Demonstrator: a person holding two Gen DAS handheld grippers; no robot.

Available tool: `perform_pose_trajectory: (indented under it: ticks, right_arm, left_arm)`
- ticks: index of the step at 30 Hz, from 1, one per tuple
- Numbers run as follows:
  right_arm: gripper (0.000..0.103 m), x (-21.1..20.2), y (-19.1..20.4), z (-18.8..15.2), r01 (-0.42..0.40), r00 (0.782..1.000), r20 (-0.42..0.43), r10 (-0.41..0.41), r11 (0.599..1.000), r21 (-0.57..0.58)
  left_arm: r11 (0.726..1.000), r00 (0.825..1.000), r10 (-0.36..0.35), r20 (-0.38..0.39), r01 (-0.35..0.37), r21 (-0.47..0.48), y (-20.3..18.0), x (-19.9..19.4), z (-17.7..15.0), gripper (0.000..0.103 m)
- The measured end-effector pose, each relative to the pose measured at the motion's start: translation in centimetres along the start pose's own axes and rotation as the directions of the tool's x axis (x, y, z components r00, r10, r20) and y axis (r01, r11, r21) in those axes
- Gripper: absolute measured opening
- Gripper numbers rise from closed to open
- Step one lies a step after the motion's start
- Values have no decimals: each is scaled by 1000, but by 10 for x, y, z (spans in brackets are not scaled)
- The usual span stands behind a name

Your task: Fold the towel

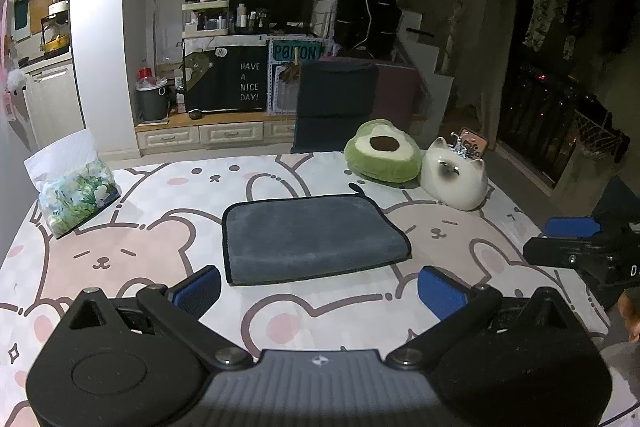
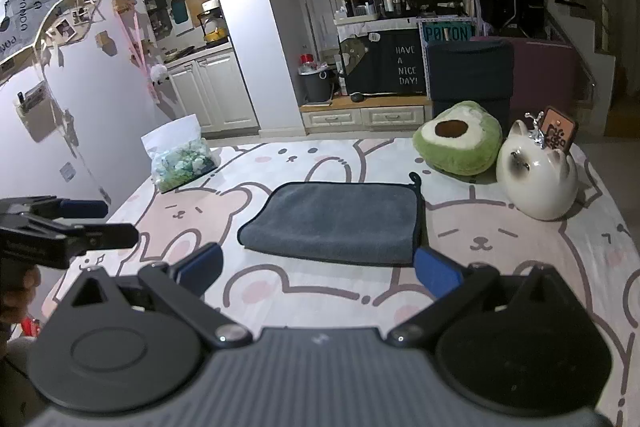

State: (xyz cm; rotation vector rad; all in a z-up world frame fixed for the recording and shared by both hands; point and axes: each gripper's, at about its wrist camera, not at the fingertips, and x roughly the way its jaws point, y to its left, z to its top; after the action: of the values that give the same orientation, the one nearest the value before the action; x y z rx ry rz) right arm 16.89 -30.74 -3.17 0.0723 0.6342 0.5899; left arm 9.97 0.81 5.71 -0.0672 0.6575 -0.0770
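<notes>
A grey towel [image 1: 312, 239] with dark edging lies folded flat in the middle of the table; it also shows in the right wrist view [image 2: 336, 221]. My left gripper [image 1: 320, 291] is open and empty, just short of the towel's near edge. My right gripper [image 2: 320, 271] is open and empty, also just short of the near edge. The right gripper shows at the right edge of the left wrist view [image 1: 576, 243]. The left gripper shows at the left edge of the right wrist view [image 2: 72, 223].
The table wears a pink-and-white bunny cloth [image 1: 120, 259]. A green avocado plush [image 1: 384, 157] and a white cat figure [image 1: 456, 179] stand behind the towel to the right. A bag with a floral print [image 1: 76, 187] stands at the back left.
</notes>
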Motion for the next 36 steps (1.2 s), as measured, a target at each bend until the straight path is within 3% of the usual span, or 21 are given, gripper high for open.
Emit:
perform_pose_trajectory:
  ticks: [36]
  right_arm:
    - [103,-34,21,-50,13,999,40,-11,999,-39]
  left_arm:
    - [998,998,-57,21,57,-3,-4,-26,-60,103]
